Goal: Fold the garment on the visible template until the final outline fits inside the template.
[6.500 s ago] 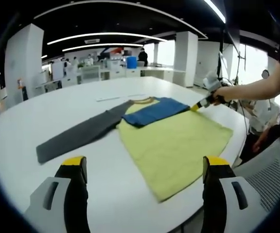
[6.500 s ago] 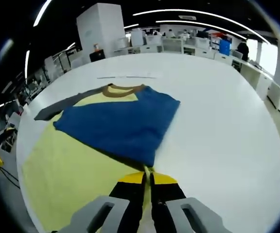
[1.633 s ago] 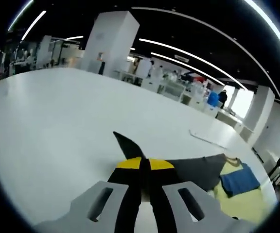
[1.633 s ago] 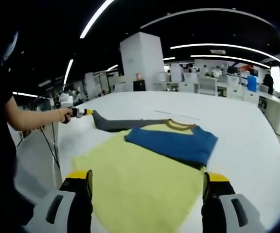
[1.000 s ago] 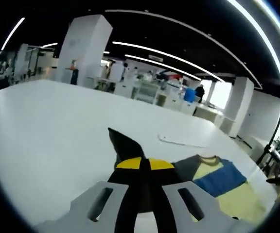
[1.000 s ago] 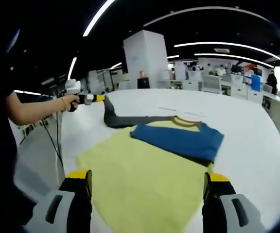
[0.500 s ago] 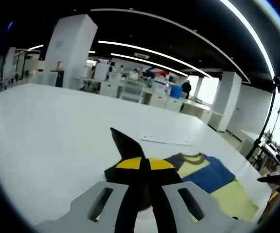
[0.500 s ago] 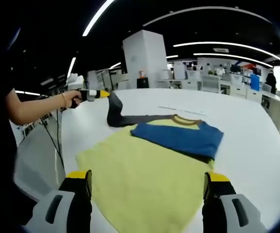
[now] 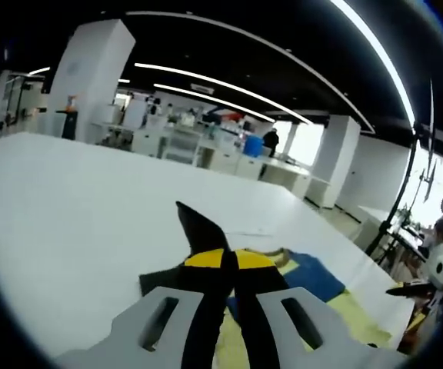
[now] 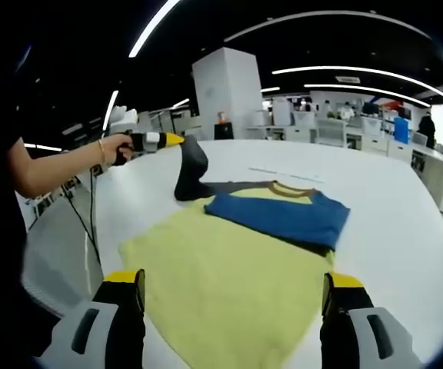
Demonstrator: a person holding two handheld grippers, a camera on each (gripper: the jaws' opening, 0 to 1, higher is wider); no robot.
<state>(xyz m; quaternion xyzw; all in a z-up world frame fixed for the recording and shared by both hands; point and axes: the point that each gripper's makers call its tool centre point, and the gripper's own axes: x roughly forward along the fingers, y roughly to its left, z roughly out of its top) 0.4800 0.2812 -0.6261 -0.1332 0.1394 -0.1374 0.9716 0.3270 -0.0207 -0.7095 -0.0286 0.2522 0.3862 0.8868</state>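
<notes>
Yellow garment (image 10: 229,269) lies flat on the white counter (image 10: 375,192) ahead of the right tool (image 10: 233,307), whose jaws stand apart. Its blue sleeve (image 10: 279,215) is folded across. The left tool (image 9: 223,261), clamped on the grey sleeve (image 10: 191,173), apparently lifts it.

No legible text, labels, brands or numbers in either view. Garment (image 10: 237,254) plain colour blocks with no print readable; background fixtures too small and blurred to read any sign.
</notes>
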